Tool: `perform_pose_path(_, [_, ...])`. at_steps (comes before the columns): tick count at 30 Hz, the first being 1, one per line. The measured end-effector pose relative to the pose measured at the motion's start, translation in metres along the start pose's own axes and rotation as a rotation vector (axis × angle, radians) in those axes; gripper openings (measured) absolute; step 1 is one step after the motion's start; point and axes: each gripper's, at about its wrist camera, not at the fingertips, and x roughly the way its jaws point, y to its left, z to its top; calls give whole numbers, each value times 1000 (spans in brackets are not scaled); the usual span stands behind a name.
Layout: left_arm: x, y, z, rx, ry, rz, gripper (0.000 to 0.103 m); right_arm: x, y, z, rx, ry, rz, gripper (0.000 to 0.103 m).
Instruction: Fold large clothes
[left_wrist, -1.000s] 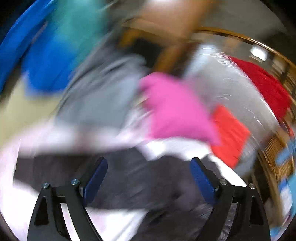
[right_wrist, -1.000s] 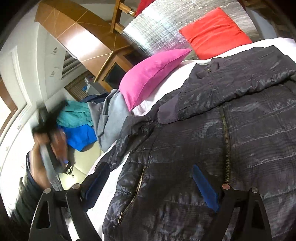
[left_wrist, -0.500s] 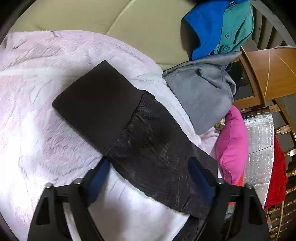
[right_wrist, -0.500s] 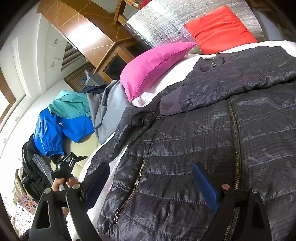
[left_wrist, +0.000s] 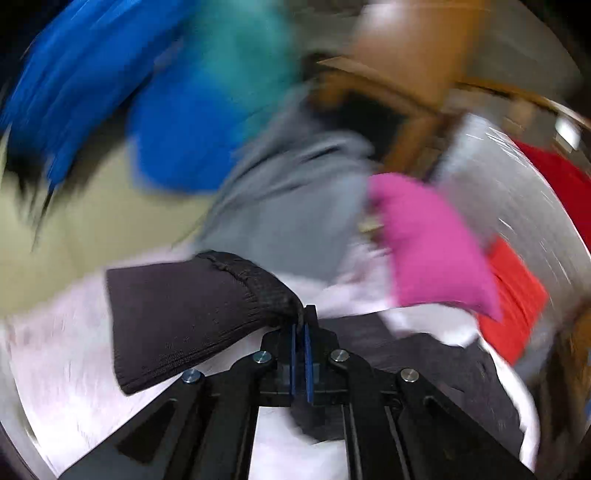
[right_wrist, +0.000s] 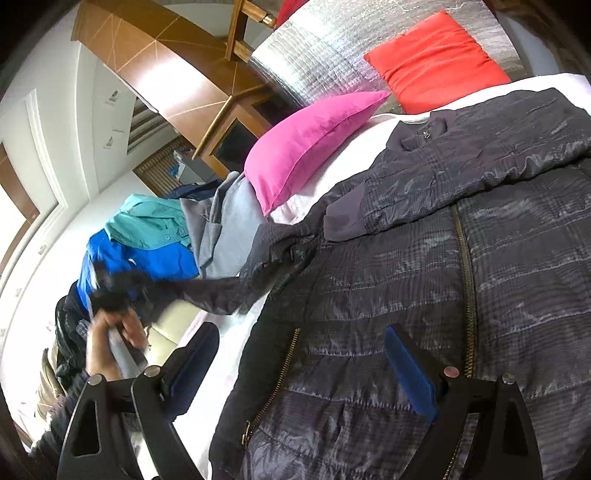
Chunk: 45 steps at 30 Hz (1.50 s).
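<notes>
A dark quilted jacket (right_wrist: 424, 280) lies front up on the white bed (right_wrist: 343, 155), zip closed. One sleeve is folded across its chest. My left gripper (left_wrist: 300, 328) is shut on the other sleeve's dark knit cuff (left_wrist: 177, 314) and holds it lifted; the right wrist view shows that sleeve (right_wrist: 221, 291) stretched out to the left of the body. My right gripper (right_wrist: 299, 354) is open and empty, hovering over the jacket's lower left front.
A pink pillow (right_wrist: 306, 147) and a red pillow (right_wrist: 436, 62) lie at the head of the bed against a silver quilted panel (right_wrist: 325, 48). Grey (right_wrist: 221, 229), teal (right_wrist: 147, 225) and blue (right_wrist: 140, 258) clothes are piled left of the bed. A wooden cabinet (right_wrist: 166, 66) stands behind.
My left gripper, open over the sleeve half a second ago, has shut on the cuff and lifted it, pulling the sleeve out to the left. My right gripper has barely moved.
</notes>
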Motion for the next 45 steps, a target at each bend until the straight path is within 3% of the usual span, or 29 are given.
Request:
perform_pose_path(4, [-19,-118,-3,291,-47,-149,4,-5,-3,3,19,-20,-1,93])
perform_pose_path(8, [-21,-213,-42,518,-1,-297,4,-8,-10,6,53,-35,-5,93])
perform_pose_path(12, [10,-260,-95,616,183,-372,8,-11,-21,10,95,-43,-12,93])
perform_pose_path(14, [34,-267,-118,636,317,-382,18,-12,-25,11,115,-47,-20,93])
perform_pose_path(16, [57,-259,-137,606,443,-351,44,-13,-30,12,135,-45,-25,93])
perform_pose_path(17, [60,-254,-139,589,464,-341,46,-13,-31,13,143,-45,-26,93])
perform_pose_path(20, [56,-221,-133,479,428,-331,50,-15,-33,14,149,-53,-32,93])
perform_pose_path(24, [36,-160,-113,277,334,-294,63,-16,-35,16,146,-62,-41,93])
perform_pose_path(28, [24,-103,-116,106,278,-243,66,-23,-40,21,191,-70,-12,93])
perform_pose_path(31, [19,-64,-125,42,282,-217,66,-17,-53,42,305,-49,85,93])
perform_pose_path(37, [28,-18,-143,-55,354,-203,66,53,-76,104,473,46,210,91])
perform_pose_path(42, [27,0,-143,-76,353,-199,66,107,-97,117,567,93,146,81])
perform_pose_path(45, [26,6,-141,-80,350,-198,66,123,-96,121,566,97,154,77])
